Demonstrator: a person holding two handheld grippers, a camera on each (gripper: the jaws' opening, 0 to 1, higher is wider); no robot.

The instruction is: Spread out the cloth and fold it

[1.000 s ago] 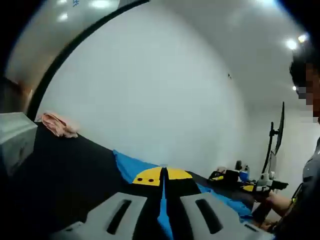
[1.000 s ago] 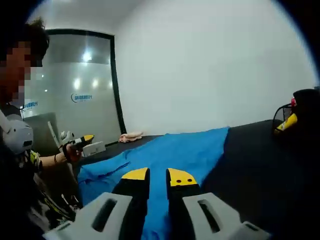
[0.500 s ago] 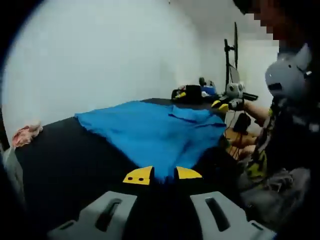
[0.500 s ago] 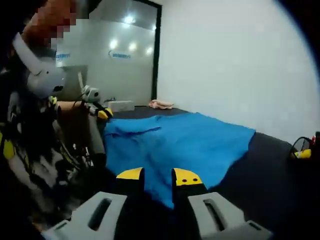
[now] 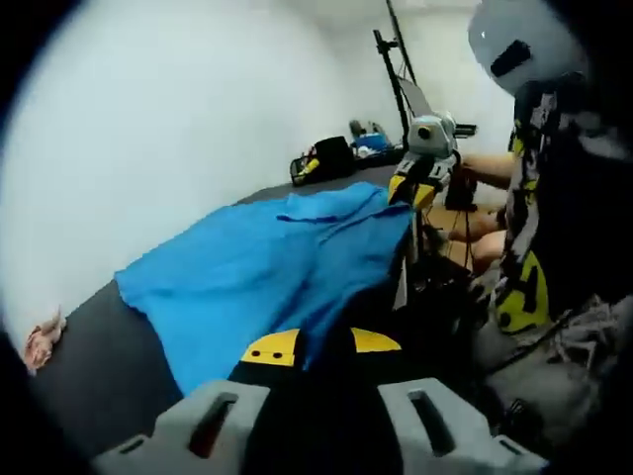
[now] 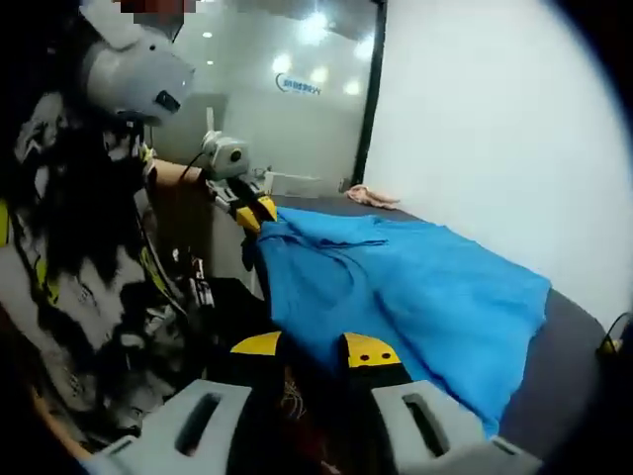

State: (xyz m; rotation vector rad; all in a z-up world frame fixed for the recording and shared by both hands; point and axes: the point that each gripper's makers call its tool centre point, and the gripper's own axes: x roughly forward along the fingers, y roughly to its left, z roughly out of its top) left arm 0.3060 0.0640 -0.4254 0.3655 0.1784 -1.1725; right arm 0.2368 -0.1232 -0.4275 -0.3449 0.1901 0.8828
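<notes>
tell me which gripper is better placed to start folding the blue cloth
Left, probably: the blue cloth runs in between the jaws of the left gripper, while the right gripper shows a dark gap between its tips, beside the cloth edge.

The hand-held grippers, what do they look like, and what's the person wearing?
Each hand-held gripper has two grey jaw arms with slotted cut-outs and black jaws tipped in yellow; the left hand-held gripper and the right hand-held gripper match, the right tip bearing two small dark dots. Seen from across, the body is pale grey. The person wears dark patterned clothing with yellow patches.
</notes>
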